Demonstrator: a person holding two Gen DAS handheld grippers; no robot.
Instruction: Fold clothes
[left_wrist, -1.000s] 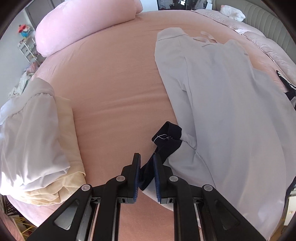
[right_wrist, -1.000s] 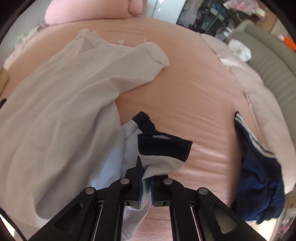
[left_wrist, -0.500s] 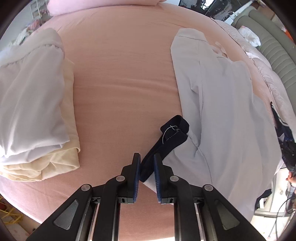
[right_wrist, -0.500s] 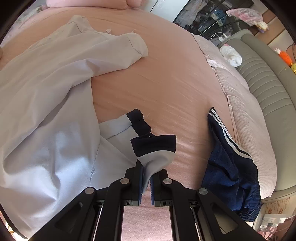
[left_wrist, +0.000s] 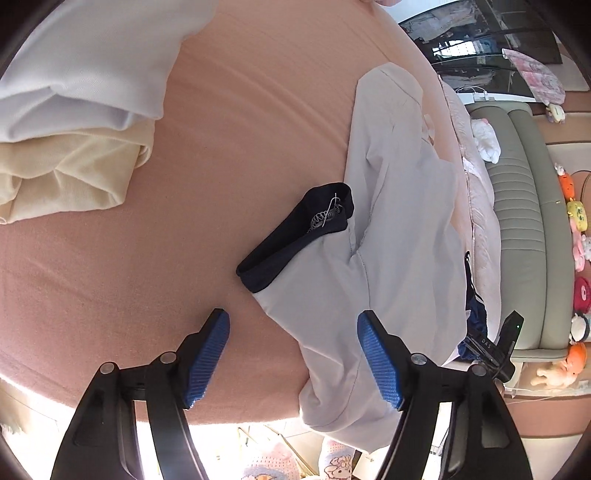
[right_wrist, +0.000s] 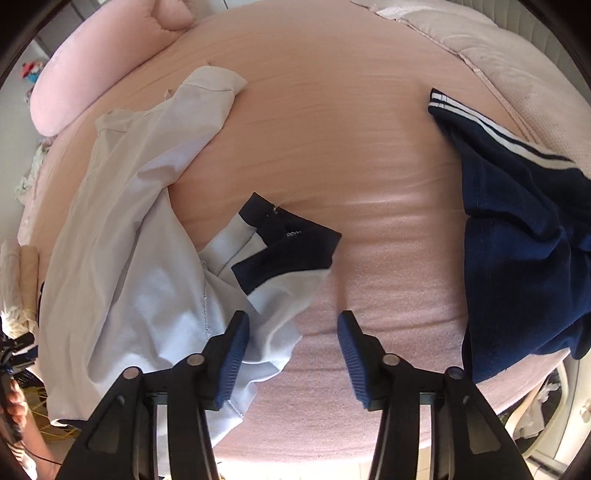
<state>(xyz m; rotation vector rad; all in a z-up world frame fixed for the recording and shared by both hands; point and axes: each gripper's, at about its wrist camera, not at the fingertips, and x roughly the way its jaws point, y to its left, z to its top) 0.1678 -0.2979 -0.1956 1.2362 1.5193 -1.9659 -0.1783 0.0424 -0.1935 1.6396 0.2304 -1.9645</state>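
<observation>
A pale grey-white shirt (left_wrist: 402, 236) with navy sleeve cuffs lies spread on the pink bed (left_wrist: 147, 277). One navy cuff (left_wrist: 295, 236) rests on the sheet just beyond my left gripper (left_wrist: 293, 332), whose jaws are opening; the shirt's lower edge lies between them, untouched by the pads. In the right wrist view the same shirt (right_wrist: 122, 258) lies left, its other navy cuff (right_wrist: 288, 251) ahead of my right gripper (right_wrist: 293, 332). Those jaws are opening too, with pale sleeve cloth brushing the left finger (right_wrist: 232, 350) and nothing pinched.
Folded white and cream clothes (left_wrist: 74, 129) are stacked at the left. Navy shorts with white stripes (right_wrist: 517, 240) lie at the right of the bed. A pink pillow (right_wrist: 92, 81) sits at the back. A grey headboard (left_wrist: 524, 236) with plush toys runs along the right. The bed's front edge is close below.
Both grippers have let go of the navy cuffs and spread apart. The cuffs now lie on the sheet. Both views have swung and rolled, bringing the bed's front edge closer.
</observation>
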